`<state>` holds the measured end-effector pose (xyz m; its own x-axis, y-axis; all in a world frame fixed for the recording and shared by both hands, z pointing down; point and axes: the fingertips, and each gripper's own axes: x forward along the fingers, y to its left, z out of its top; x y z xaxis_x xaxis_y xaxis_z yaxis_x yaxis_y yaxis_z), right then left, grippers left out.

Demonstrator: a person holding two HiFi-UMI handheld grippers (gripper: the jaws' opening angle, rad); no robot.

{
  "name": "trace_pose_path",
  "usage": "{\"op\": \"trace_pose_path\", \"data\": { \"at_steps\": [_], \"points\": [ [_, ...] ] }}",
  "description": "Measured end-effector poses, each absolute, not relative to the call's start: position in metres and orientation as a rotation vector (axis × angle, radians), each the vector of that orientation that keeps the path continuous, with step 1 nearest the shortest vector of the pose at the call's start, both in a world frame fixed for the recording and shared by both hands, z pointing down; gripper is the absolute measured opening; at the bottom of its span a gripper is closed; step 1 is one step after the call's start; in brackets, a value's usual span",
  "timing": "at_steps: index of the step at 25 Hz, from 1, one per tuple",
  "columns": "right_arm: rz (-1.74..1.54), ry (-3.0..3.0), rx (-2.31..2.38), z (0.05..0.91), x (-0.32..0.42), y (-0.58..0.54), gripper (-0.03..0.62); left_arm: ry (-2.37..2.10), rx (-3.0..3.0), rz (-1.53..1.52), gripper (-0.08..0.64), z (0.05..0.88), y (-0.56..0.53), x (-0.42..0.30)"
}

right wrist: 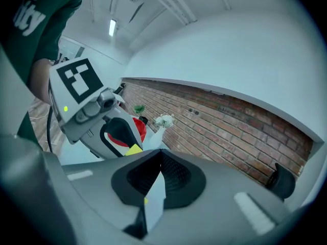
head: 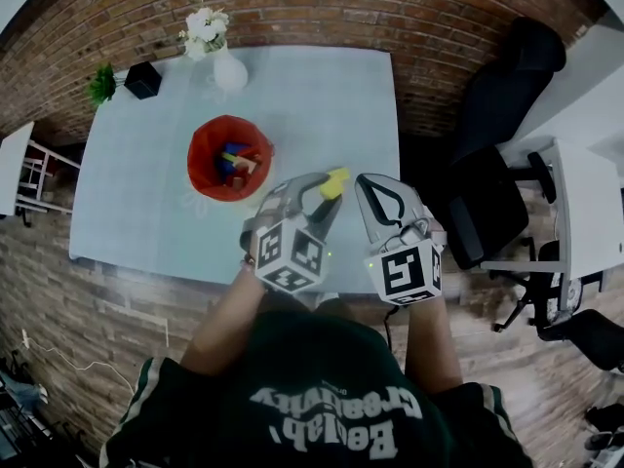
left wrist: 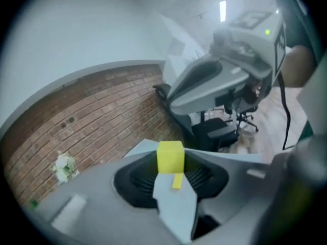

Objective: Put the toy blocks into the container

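Note:
A red container (head: 208, 169) stands on the pale blue table (head: 322, 105) with several coloured blocks inside. My left gripper (head: 331, 187) hovers over the table's near right part, to the right of the container, shut on a yellow block (head: 337, 180). In the left gripper view the yellow block (left wrist: 170, 157) sits upright between the black pads of my left gripper (left wrist: 170, 163). My right gripper (head: 369, 189) hangs just right of it, shut with nothing in it. The right gripper view shows my right gripper (right wrist: 158, 173), the yellow block (right wrist: 134, 149) and the red container (right wrist: 139, 129) beyond.
A white vase (head: 229, 69) of white flowers and a black pot (head: 142, 79) with a green plant stand at the table's far edge by the brick wall. Black office chairs (head: 507, 96) and a white desk (head: 585, 213) are to the right.

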<state>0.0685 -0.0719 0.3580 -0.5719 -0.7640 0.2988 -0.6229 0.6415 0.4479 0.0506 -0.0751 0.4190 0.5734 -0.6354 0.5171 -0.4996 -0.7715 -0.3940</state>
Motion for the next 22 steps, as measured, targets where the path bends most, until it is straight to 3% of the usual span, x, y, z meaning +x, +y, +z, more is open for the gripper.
{"op": "trace_pose_path", "data": {
  "at_steps": [4,13,22],
  "points": [
    [-0.415,-2.384,1.103,0.356,0.075,-0.066,0.006,1.08,-2.615,-0.764,0.146,0.392,-0.065,0.043],
    [-0.412,-2.387,1.091,0.36,0.065,-0.056,0.006,1.078,-2.607,-0.745,0.146,0.383,-0.05,0.044],
    [-0.438,-2.399,1.078,0.346,-0.011,-0.089,0.005,1.122,-2.577,-0.747,0.146,0.366,-0.085,-0.037]
  ]
}}
